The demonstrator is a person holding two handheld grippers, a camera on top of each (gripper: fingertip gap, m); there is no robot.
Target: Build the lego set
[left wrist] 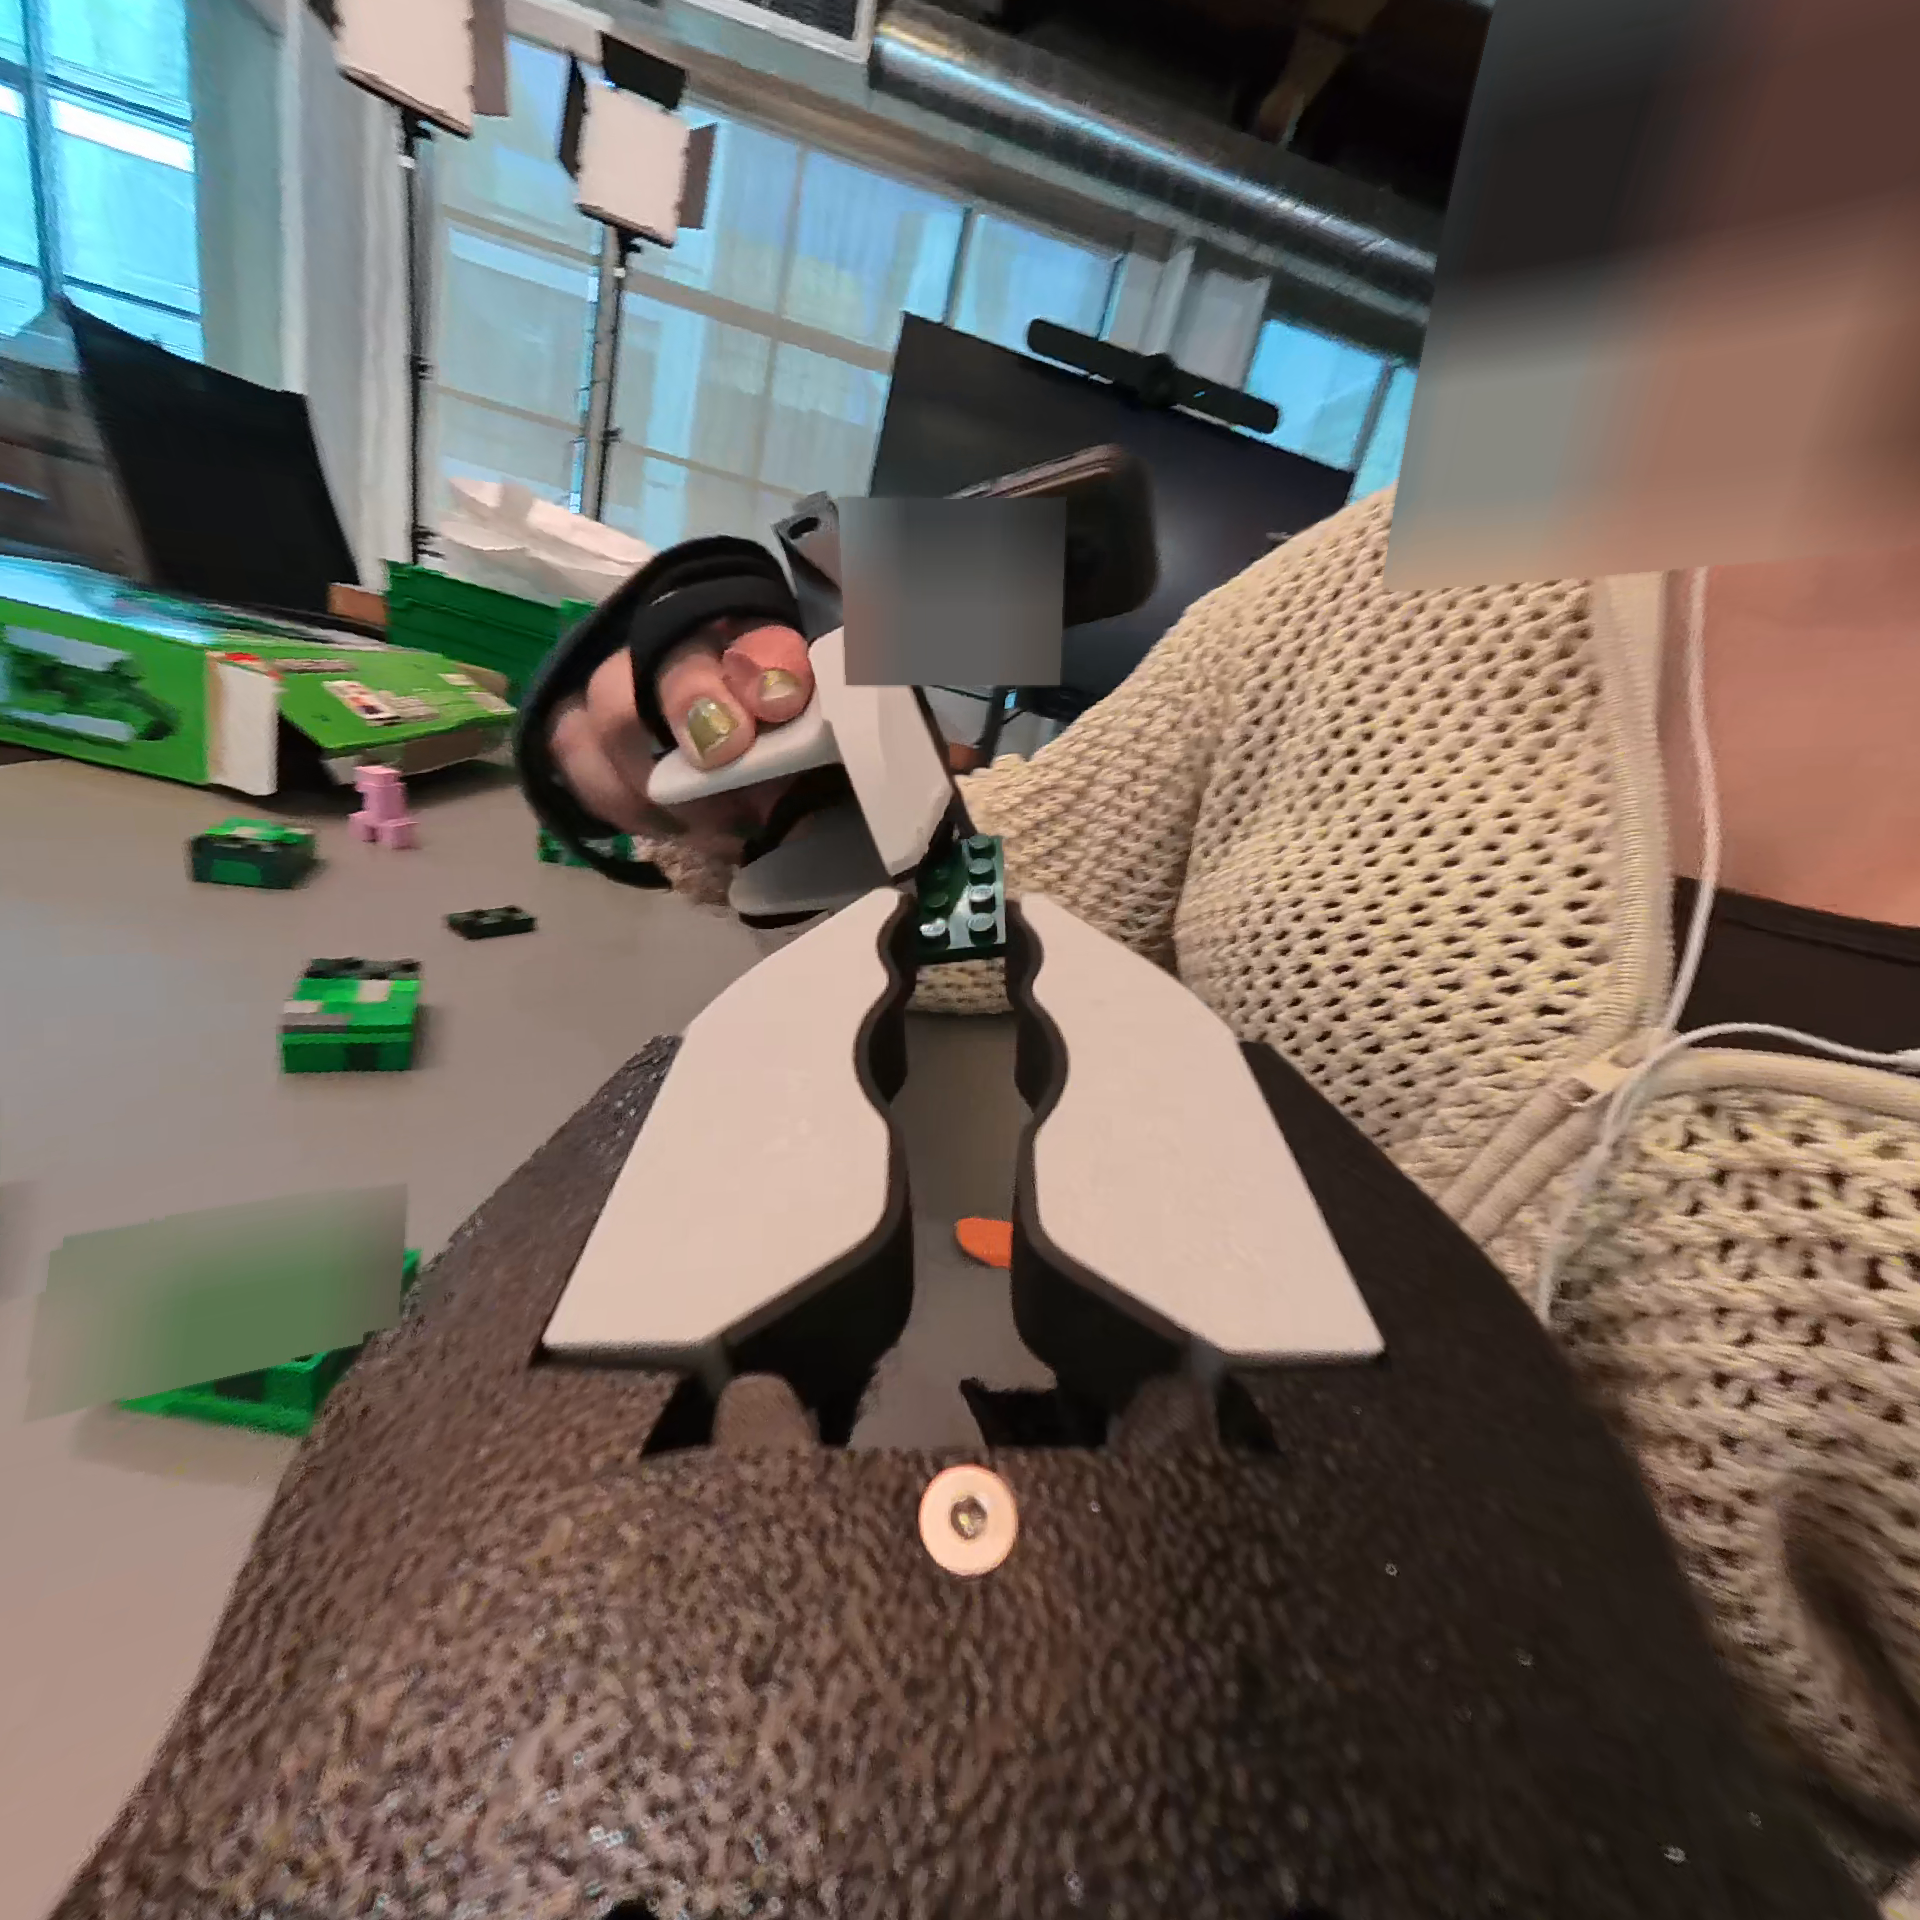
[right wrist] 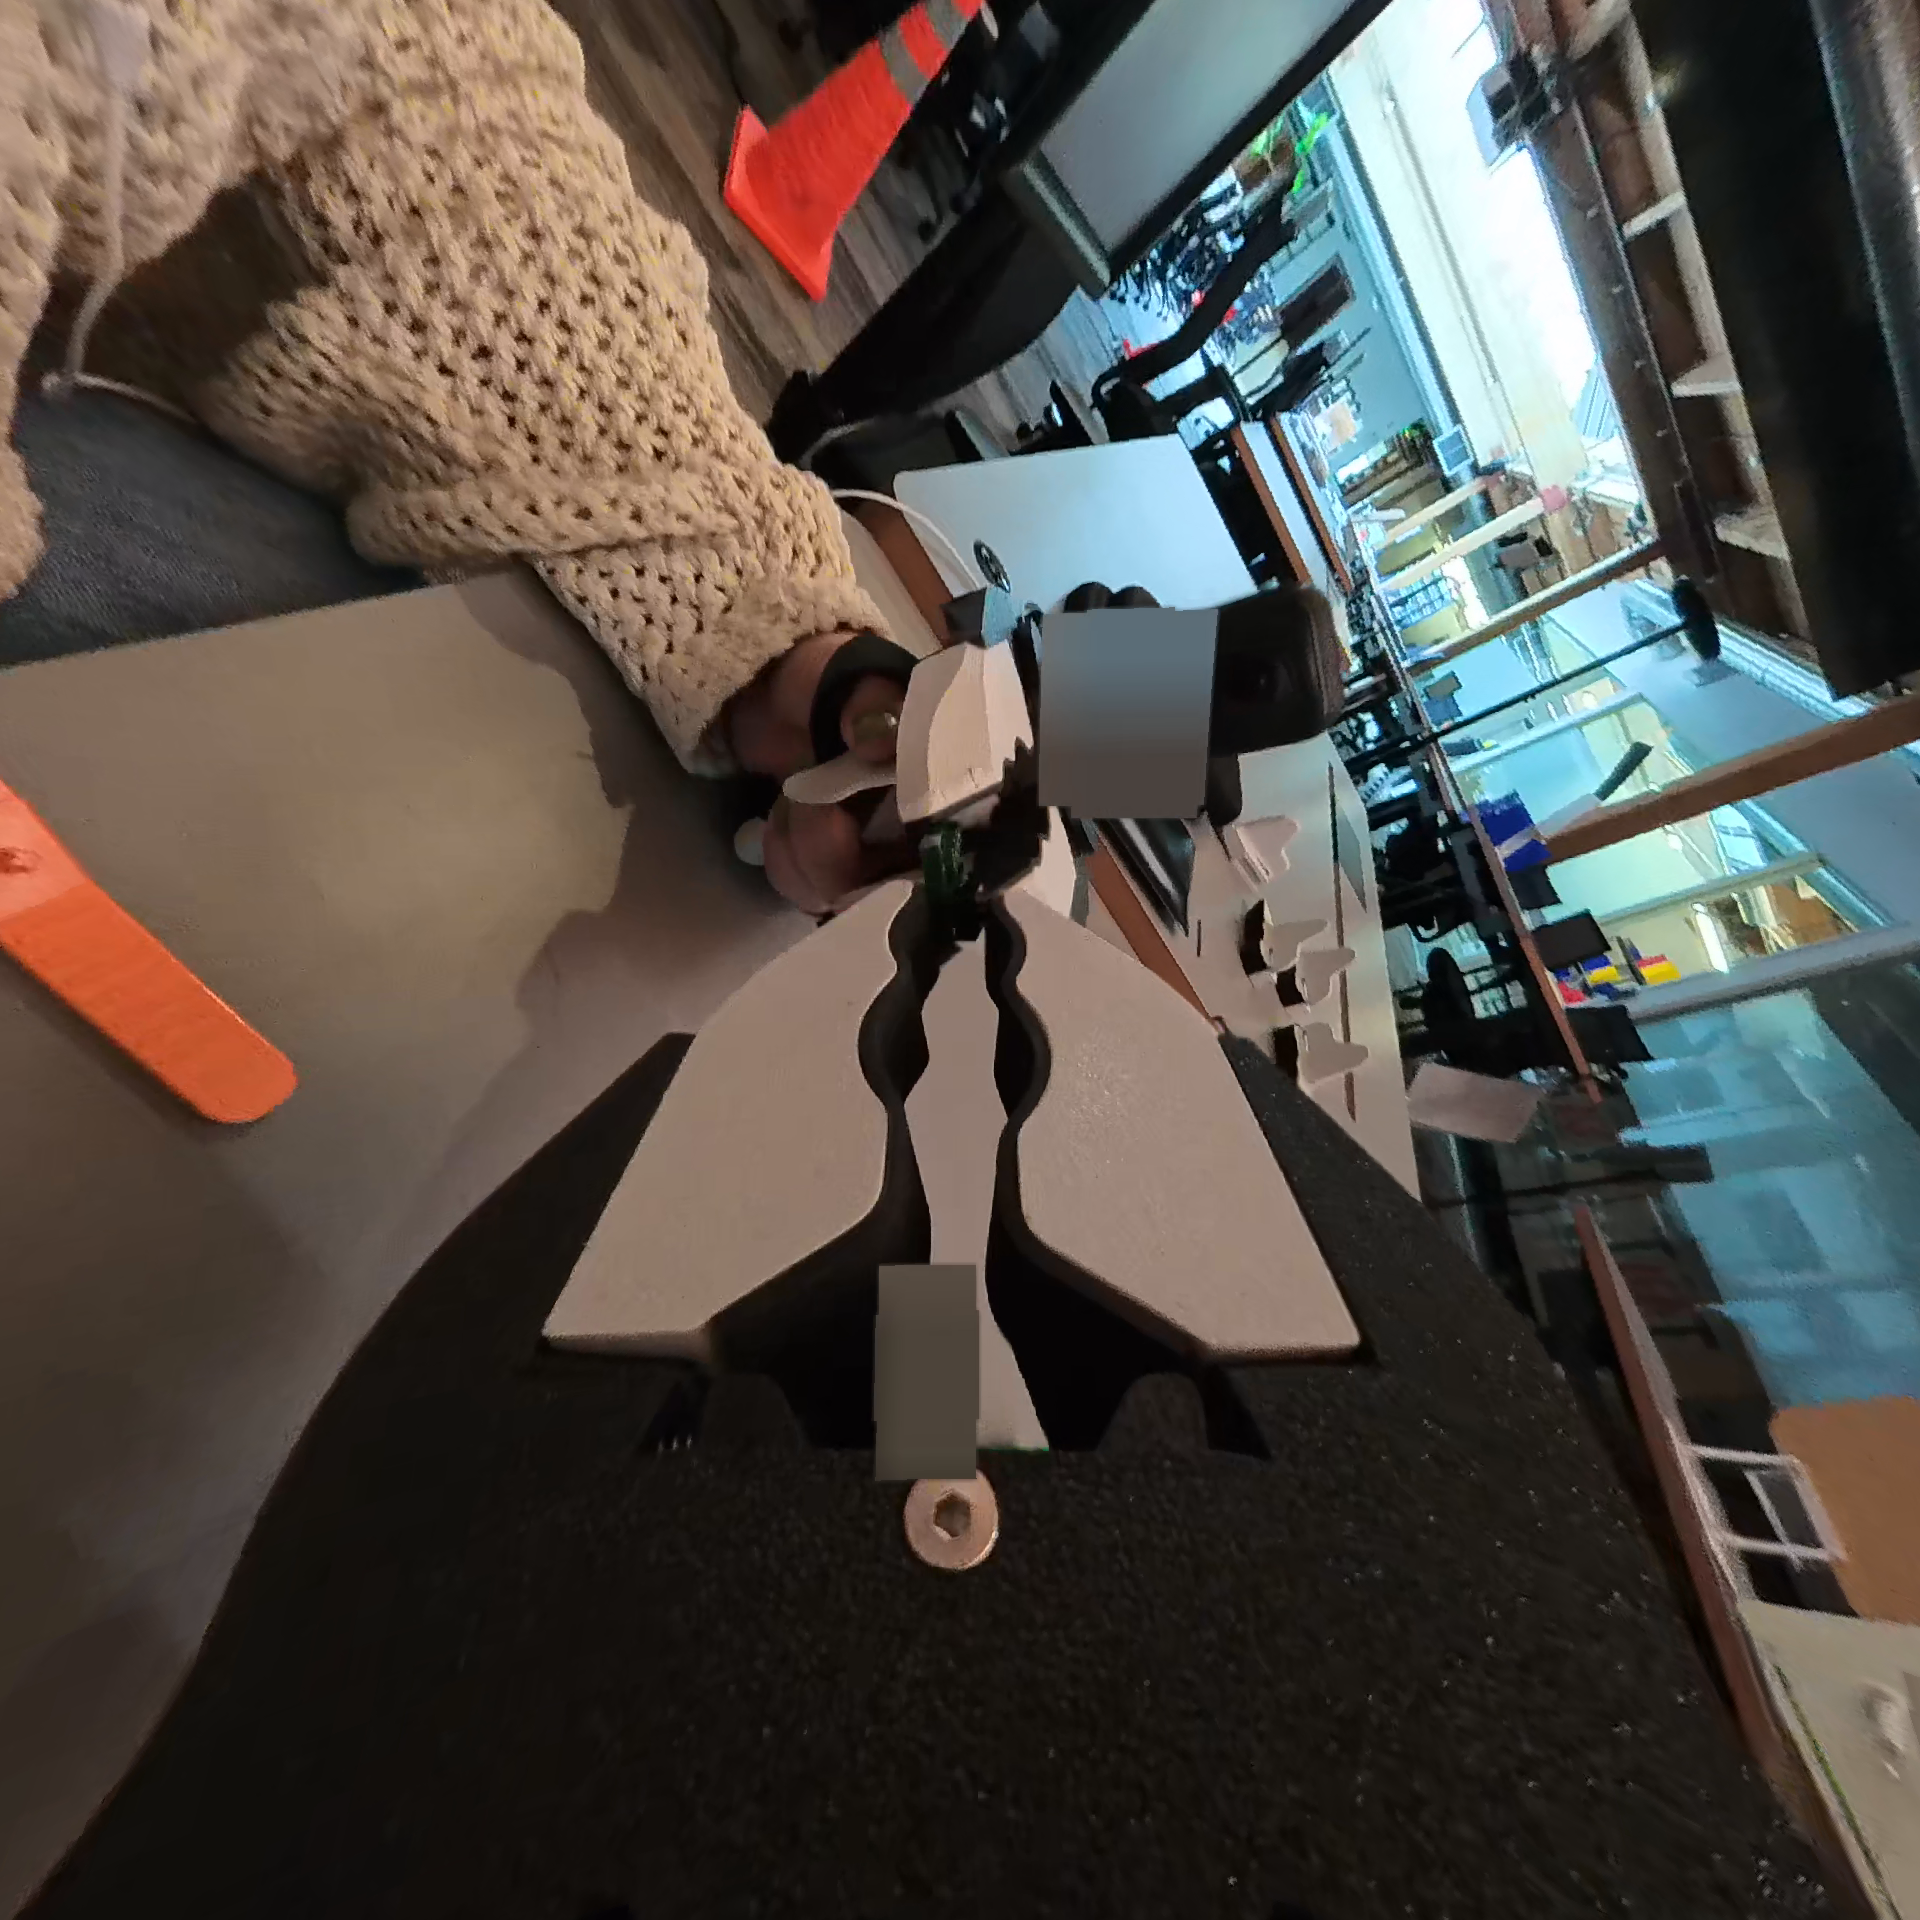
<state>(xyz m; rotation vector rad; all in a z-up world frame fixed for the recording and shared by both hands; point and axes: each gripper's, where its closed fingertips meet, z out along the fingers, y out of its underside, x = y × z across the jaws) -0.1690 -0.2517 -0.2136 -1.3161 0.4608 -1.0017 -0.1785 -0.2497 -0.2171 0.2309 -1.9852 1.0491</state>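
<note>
My left gripper (left wrist: 961, 920) is shut on a small dark green lego stack (left wrist: 966, 899), held up in the air in front of the person's knit sweater (left wrist: 1351, 831). My right gripper (left wrist: 912, 871) comes in from the upper left, held by a gloved hand, and its fingertips meet the top of the same stack. In the right wrist view my right gripper (right wrist: 951, 920) is nearly closed, with the dark green piece (right wrist: 943, 868) between its tips. The left gripper (right wrist: 987, 821) meets it tip to tip from the other side.
On the grey table (left wrist: 125, 1091) lie a green lego box (left wrist: 104, 675), a pink figure (left wrist: 379, 805), green block builds (left wrist: 353, 1013) (left wrist: 249, 852), a small dark plate (left wrist: 490, 922) and an orange piece (left wrist: 985, 1242). An orange separator tool (right wrist: 135, 977) lies at the left. My two grippers' fingertips are within a few centimetres of each other.
</note>
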